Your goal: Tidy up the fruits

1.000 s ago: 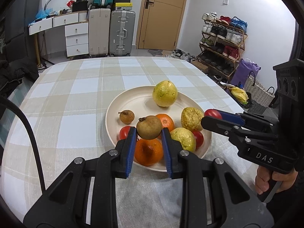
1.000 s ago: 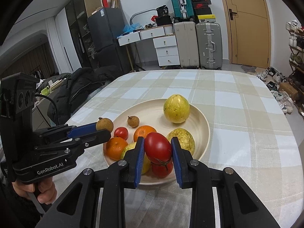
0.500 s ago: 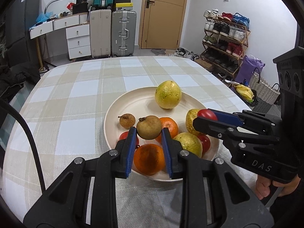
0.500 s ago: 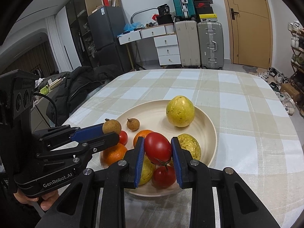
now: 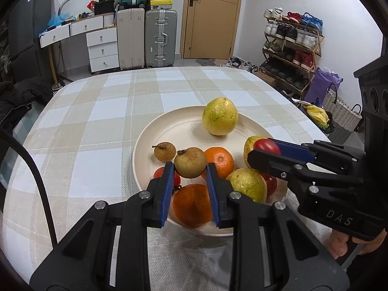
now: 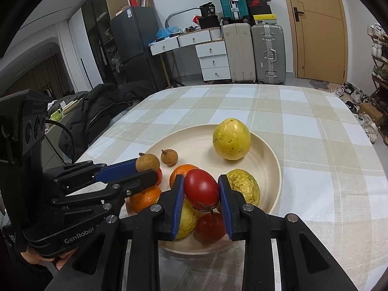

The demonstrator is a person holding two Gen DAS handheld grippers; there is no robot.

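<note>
Left gripper (image 5: 190,169) clamped on a small brown longan-like fruit (image 5: 190,162), blue pads pressed to both sides of it, held above the near side of the cream plate (image 5: 155,133). Right gripper (image 6: 201,190) clamped on a red tomato (image 6: 201,189) in the same way (stem end turned down toward the camera), likewise raised over the plate's near side. Both loads clear of the fruit beneath.

On the plate: a large yellow-green guava (image 5: 220,116) alone at the far side; a second small brown fruit (image 5: 165,150) toward the left; an orange (image 5: 219,161) near the middle; another orange (image 5: 191,205) at the near rim, under the left gripper. Two wrinkled yellow fruits, one (image 6: 243,189) just right of the held tomato, the other (image 5: 247,185) beside the near orange. Two more tomatoes, one (image 6: 209,226) below the right gripper, one (image 5: 167,177) partly hidden behind the left finger.

Plate on a beige-and-white checked tablecloth (image 5: 97,111).
</note>
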